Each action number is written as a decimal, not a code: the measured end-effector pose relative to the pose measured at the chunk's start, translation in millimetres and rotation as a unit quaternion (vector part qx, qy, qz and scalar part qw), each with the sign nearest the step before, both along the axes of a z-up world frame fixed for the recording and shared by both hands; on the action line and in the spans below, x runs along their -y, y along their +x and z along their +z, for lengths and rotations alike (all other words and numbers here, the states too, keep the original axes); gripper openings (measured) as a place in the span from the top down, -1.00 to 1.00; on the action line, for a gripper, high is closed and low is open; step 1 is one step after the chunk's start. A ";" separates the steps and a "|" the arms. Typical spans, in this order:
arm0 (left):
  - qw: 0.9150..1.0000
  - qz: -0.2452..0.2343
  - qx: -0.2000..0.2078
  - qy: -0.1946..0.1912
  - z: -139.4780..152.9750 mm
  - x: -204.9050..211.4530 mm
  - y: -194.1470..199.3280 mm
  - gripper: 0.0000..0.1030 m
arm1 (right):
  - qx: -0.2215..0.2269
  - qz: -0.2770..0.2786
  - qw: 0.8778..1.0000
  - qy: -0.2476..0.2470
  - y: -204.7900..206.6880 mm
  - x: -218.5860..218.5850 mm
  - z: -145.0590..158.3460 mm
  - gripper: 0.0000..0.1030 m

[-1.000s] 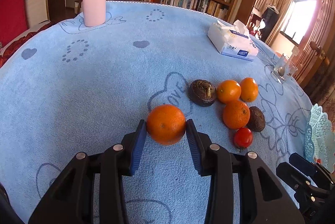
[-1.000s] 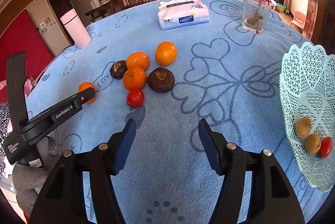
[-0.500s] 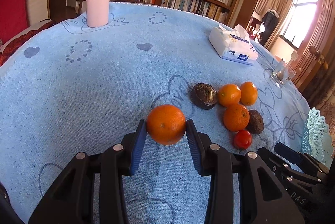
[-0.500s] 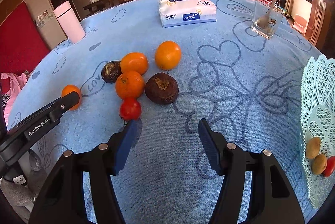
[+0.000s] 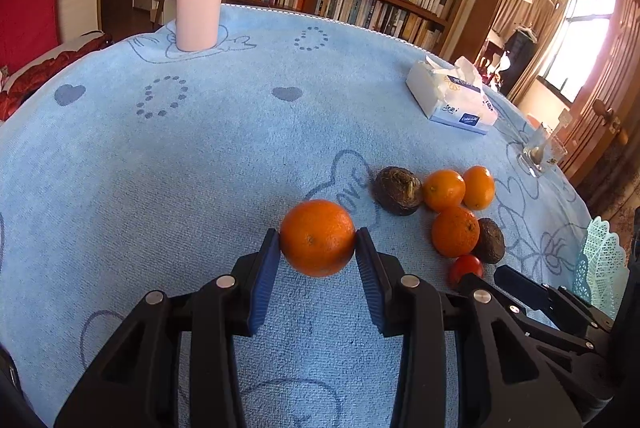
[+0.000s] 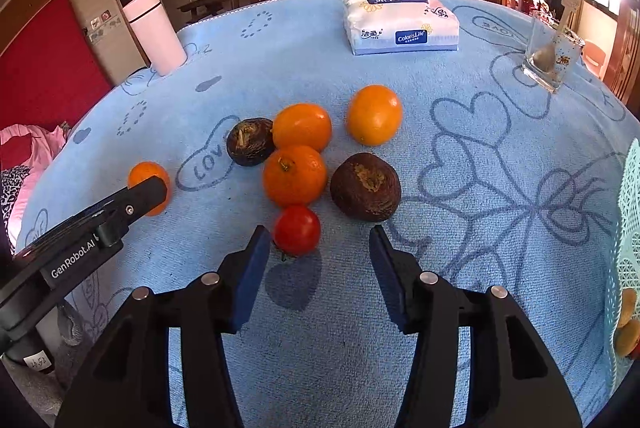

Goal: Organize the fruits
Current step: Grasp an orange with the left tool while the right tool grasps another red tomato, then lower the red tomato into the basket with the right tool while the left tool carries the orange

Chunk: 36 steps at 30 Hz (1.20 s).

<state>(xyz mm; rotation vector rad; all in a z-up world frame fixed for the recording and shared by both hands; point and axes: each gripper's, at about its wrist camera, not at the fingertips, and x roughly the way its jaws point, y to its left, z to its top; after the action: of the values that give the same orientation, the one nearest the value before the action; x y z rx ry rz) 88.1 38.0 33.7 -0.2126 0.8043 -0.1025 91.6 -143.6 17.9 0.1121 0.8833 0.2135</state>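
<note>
The left tongs (image 5: pixel 317 248) are gripping an orange (image 5: pixel 317 237) between both blue pads, holding it just above the blue-clothed worktop (image 5: pixel 160 155). The right tongs (image 6: pixel 319 248) are hanging open, with a small tomato (image 6: pixel 297 230) sitting just ahead of the left pad, in front of more oranges and two brown fruits. If the right tongs are closing off-centre like this, the tomato is likely rolling away or getting squashed.
</note>
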 end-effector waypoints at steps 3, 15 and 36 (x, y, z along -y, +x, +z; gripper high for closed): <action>1.000 0.000 -0.001 -0.002 -0.4 -1.1 0.1 0.24 | -0.008 0.006 1.000 -0.002 10.8 -8.9 -4.8 0.22; 1.000 -0.009 0.000 -0.010 0.4 1.6 -2.5 0.24 | 0.001 -0.018 1.000 -0.014 -1.9 0.6 5.0 0.46; 0.999 -0.047 -0.001 0.021 -5.1 32.8 -7.9 0.23 | 0.056 -0.148 0.987 -0.001 -59.1 104.6 51.4 0.46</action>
<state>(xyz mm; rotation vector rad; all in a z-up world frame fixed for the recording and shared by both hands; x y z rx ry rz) 80.2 5.2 28.6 -0.1360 0.8185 -0.1733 32.5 -248.2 69.4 0.2247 0.7447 -0.0584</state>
